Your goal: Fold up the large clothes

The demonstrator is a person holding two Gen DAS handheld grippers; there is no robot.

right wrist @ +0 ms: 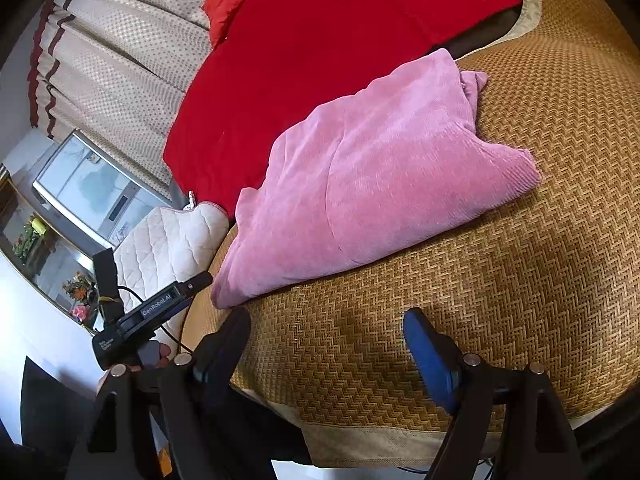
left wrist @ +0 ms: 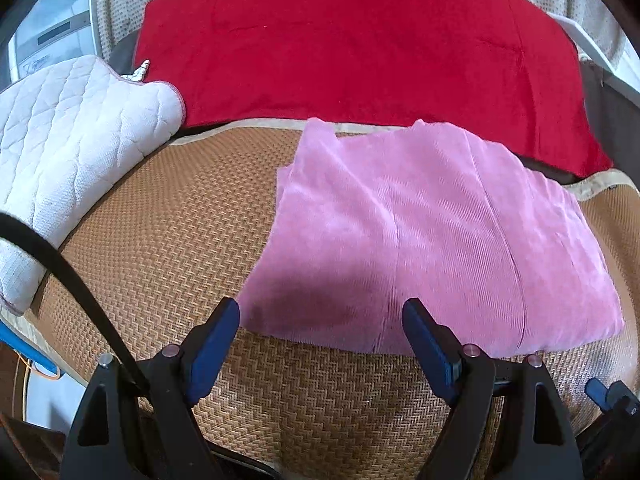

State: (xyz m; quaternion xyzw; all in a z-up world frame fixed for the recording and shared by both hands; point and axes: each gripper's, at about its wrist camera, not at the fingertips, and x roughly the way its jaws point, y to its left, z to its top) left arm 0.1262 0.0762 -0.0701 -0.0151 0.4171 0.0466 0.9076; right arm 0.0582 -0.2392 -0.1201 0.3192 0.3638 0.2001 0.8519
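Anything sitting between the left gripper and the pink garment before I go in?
Nothing visible. The left gripper, jaws open and empty, sits right at the near edge of the pink garment, with only bare woven mat around it.

Bright daylight, soft shadows, fisheye-warped edges

Folded garment (left wrist: pixel 432 236): lies on the woven mat (left wrist: pixel 168 240), toward its far edge.
Blanket (left wrist: pixel 360 40): behind the mat's far edge.
Quilted pad (left wrist: pixel 68 140): overlaps the mat's left edge.
Curtain (right wrist: pixel 120 64): behind the blanket.
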